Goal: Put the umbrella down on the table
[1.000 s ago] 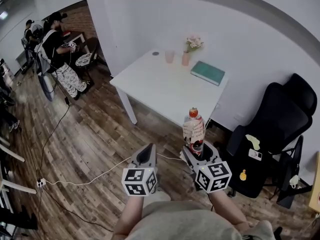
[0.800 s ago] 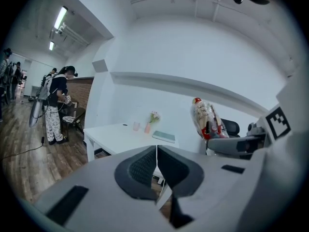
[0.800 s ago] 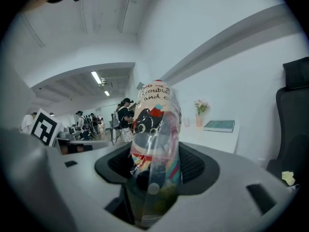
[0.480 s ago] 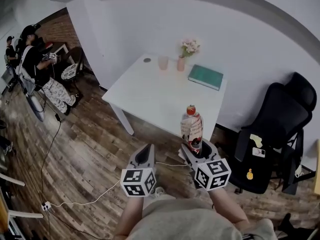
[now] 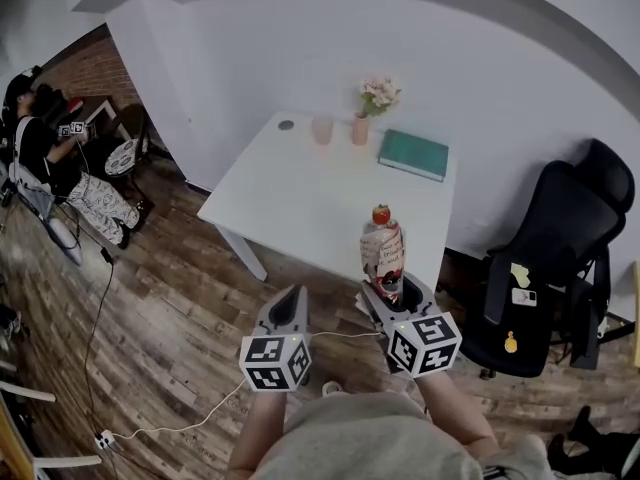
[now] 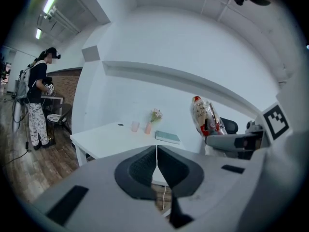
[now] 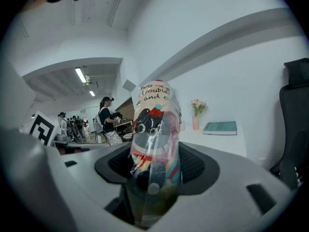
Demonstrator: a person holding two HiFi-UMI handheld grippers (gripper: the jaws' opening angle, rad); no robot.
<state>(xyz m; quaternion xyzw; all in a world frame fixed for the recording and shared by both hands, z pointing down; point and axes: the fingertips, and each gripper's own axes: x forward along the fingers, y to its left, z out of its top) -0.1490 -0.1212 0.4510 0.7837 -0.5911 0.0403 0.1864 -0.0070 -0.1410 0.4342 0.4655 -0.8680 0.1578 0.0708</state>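
While the right hand-held gripper (image 5: 392, 293) clamps the umbrella (image 5: 383, 253) and the left hand-held gripper (image 5: 290, 308) sits closed and empty, the tabletop (image 5: 300, 188) lies ahead, nothing set down yet.

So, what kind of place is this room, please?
Probably an office or a lab workspace. A white table with a green book stands against a plain wall, a black office chair is beside it, and another person works farther back on the wood-look floor.
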